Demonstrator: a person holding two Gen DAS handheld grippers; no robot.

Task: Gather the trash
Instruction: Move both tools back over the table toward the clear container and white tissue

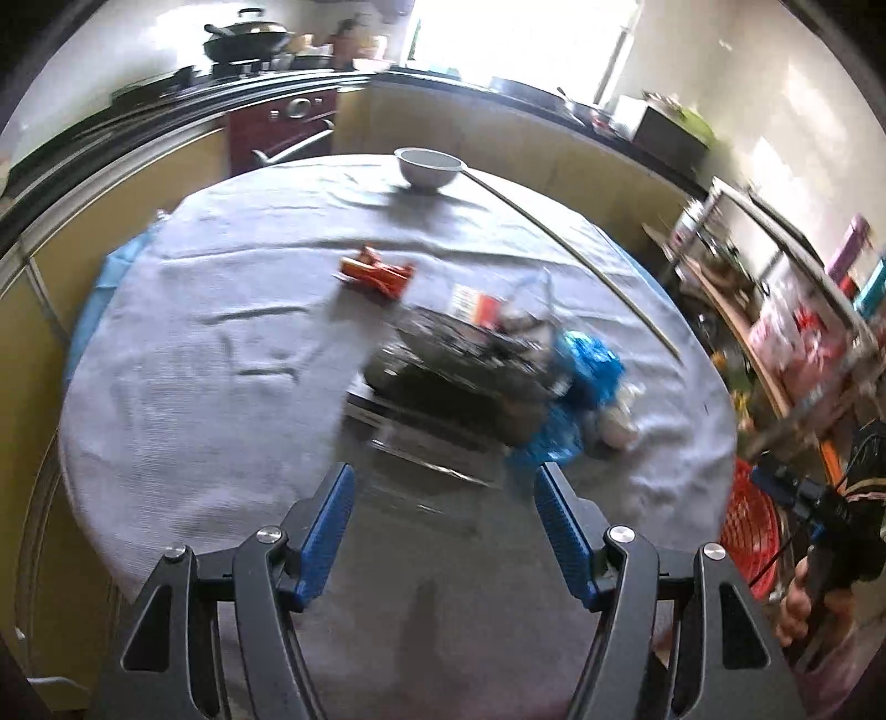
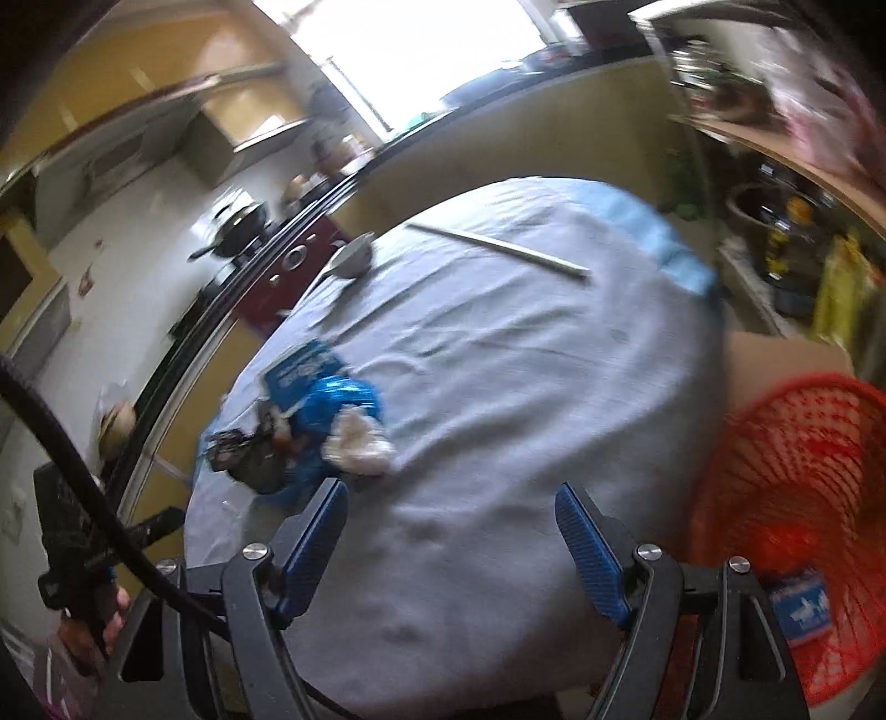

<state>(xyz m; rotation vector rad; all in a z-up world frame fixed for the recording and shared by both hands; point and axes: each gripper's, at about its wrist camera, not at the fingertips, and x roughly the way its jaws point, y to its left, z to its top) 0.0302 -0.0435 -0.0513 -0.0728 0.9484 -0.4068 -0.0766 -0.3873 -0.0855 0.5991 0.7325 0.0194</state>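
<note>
A heap of trash lies on the grey-clothed round table (image 1: pixel 221 360): a dark crumpled wrapper (image 1: pixel 454 354), a blue foil wrapper (image 1: pixel 592 365), a white crumpled tissue (image 1: pixel 617 423) and a red-and-white packet (image 1: pixel 473 302). An orange wrapper (image 1: pixel 376 271) lies apart, farther back. My left gripper (image 1: pixel 446 476) is open and empty, just short of the heap. My right gripper (image 2: pixel 449 490) is also open and empty, over bare cloth, with the blue wrapper (image 2: pixel 326 399) and tissue (image 2: pixel 360 440) to its upper left. A red mesh basket (image 2: pixel 803 498) beside the table holds a blue packet (image 2: pixel 800 606).
A white bowl (image 1: pixel 429 169) and a long thin stick (image 1: pixel 581 260) sit at the table's far side. Kitchen counters, a stove with a wok (image 1: pixel 243 41) and cluttered shelves (image 1: pixel 775 310) ring the table. A hand (image 1: pixel 797 601) shows at the right edge.
</note>
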